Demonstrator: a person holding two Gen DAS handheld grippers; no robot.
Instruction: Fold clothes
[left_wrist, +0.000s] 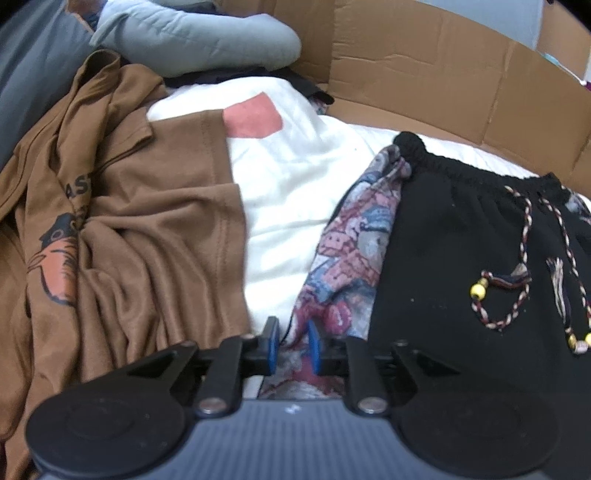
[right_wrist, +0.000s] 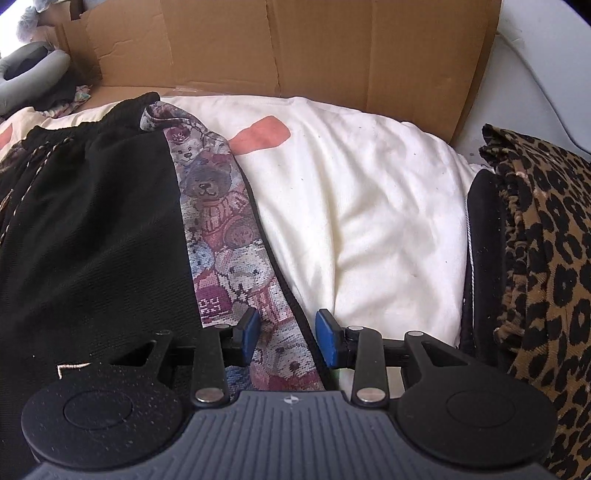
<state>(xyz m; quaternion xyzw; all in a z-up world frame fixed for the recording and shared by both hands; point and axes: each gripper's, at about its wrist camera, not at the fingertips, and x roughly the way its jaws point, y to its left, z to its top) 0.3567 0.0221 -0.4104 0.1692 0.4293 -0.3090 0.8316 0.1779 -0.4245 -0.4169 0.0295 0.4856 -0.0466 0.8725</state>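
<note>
Black drawstring pants (left_wrist: 454, 258) (right_wrist: 92, 229) lie flat on a cream blanket (left_wrist: 291, 192) (right_wrist: 369, 206). A teddy-bear patterned stripe (left_wrist: 351, 243) (right_wrist: 221, 229) runs down each side of them. A braided cord with yellow beads (left_wrist: 480, 291) lies on the front. My left gripper (left_wrist: 292, 341) hangs low over the left stripe's edge, its blue pads (left_wrist: 271, 343) a narrow gap apart with nothing pinched. My right gripper (right_wrist: 288, 332) is open wider, its pads (right_wrist: 327, 338) astride the right stripe and its black edge, just above the cloth.
A crumpled brown T-shirt (left_wrist: 147, 229) with an orange print lies left of the pants. A grey cushion (left_wrist: 195, 37) sits behind it. A cardboard wall (left_wrist: 424, 62) (right_wrist: 295, 51) stands along the back. A leopard-print garment (right_wrist: 546, 240) over a black one (right_wrist: 484, 258) lies at the right.
</note>
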